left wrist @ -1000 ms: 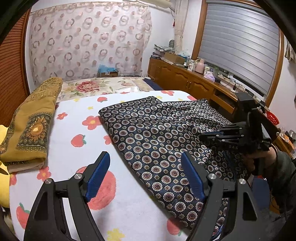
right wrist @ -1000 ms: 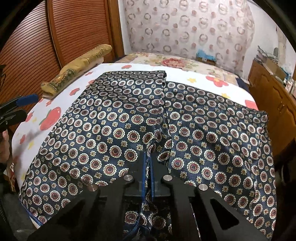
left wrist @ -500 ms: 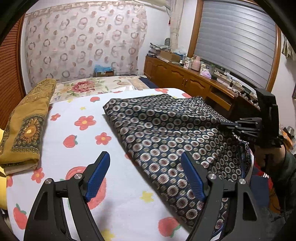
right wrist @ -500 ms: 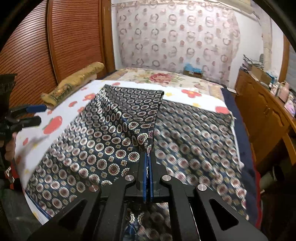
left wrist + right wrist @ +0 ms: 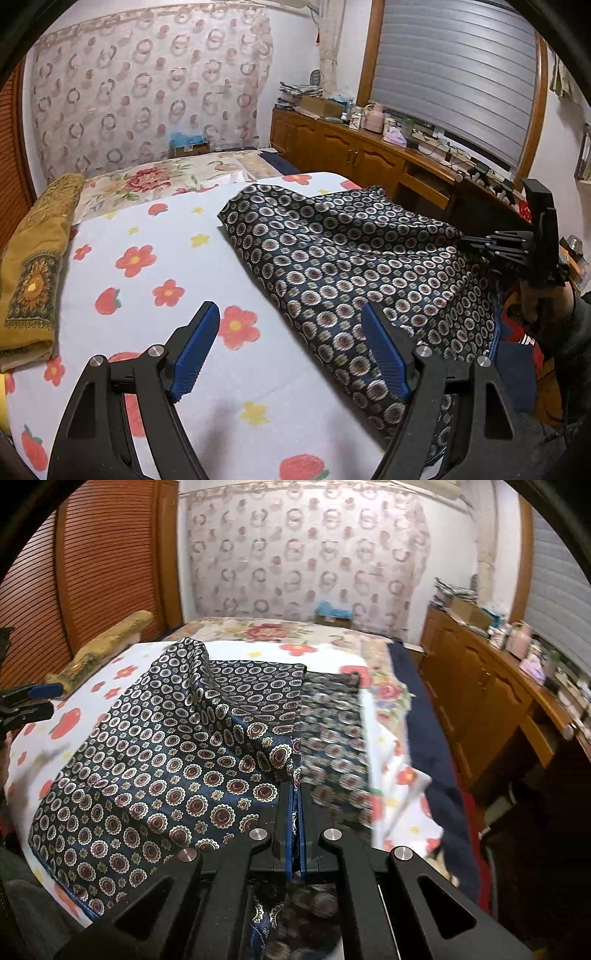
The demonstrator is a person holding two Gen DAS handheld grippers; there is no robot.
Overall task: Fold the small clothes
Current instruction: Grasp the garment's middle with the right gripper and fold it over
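Note:
A dark navy garment with round medallion print (image 5: pixel 354 266) lies on the white flowered bedspread (image 5: pixel 155 280). My right gripper (image 5: pixel 295 794) is shut on the garment's near edge (image 5: pixel 177 760) and lifts it off the bed, so the cloth slopes up and over toward the left; the part to its right is blurred. The right gripper also shows in the left wrist view (image 5: pixel 469 243), at the garment's right edge. My left gripper (image 5: pixel 288 343) is open and empty, above the bedspread beside the garment's left edge. It shows at the far left of the right wrist view (image 5: pixel 33 701).
A folded mustard patterned cloth (image 5: pixel 37 266) lies along the bed's left side. A flowered pillow (image 5: pixel 147 184) lies at the head. A wooden cabinet (image 5: pixel 369 155) with clutter runs along the right wall. A dark blue blanket (image 5: pixel 439 775) hangs off the bed's right edge.
My right gripper has lifted the garment's edge and drawn it up and leftward, folding the cloth over itself. The left gripper stayed open and pulled back slightly to the left.

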